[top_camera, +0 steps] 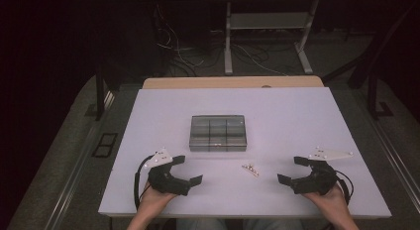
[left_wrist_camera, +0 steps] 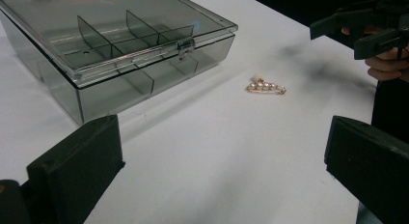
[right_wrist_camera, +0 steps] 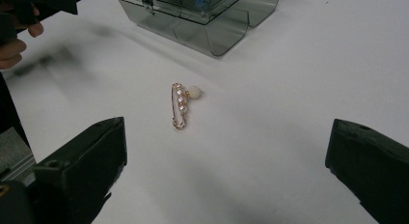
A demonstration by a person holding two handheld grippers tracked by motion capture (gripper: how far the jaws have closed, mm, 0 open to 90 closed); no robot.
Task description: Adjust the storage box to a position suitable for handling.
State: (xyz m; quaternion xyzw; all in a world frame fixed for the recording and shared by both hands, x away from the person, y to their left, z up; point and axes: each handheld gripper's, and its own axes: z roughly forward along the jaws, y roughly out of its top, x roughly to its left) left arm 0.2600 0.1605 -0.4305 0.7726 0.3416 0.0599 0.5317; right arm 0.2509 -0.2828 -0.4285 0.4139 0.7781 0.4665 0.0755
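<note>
A smoky clear plastic box (top_camera: 218, 133) with inner dividers and a closed latched lid sits mid-table, seen close up as the box (left_wrist_camera: 115, 50) and the box (right_wrist_camera: 197, 16). A small gold pin with pearls (top_camera: 250, 169) lies on the white table in front of it, also the pin (left_wrist_camera: 265, 87) and the pin (right_wrist_camera: 182, 104). My left gripper (top_camera: 190, 169) rests near the front edge, left of the pin, jaws wide open and empty. My right gripper (top_camera: 293, 169) mirrors it on the right, open and empty. Both point inward toward the pin.
The white table top (top_camera: 297, 116) lies on a wooden board (top_camera: 233, 82). Beyond it are metal stand legs (top_camera: 228, 51) and cables on a dark floor. In the left gripper view the other hand's gripper (left_wrist_camera: 371, 26) shows at the upper right.
</note>
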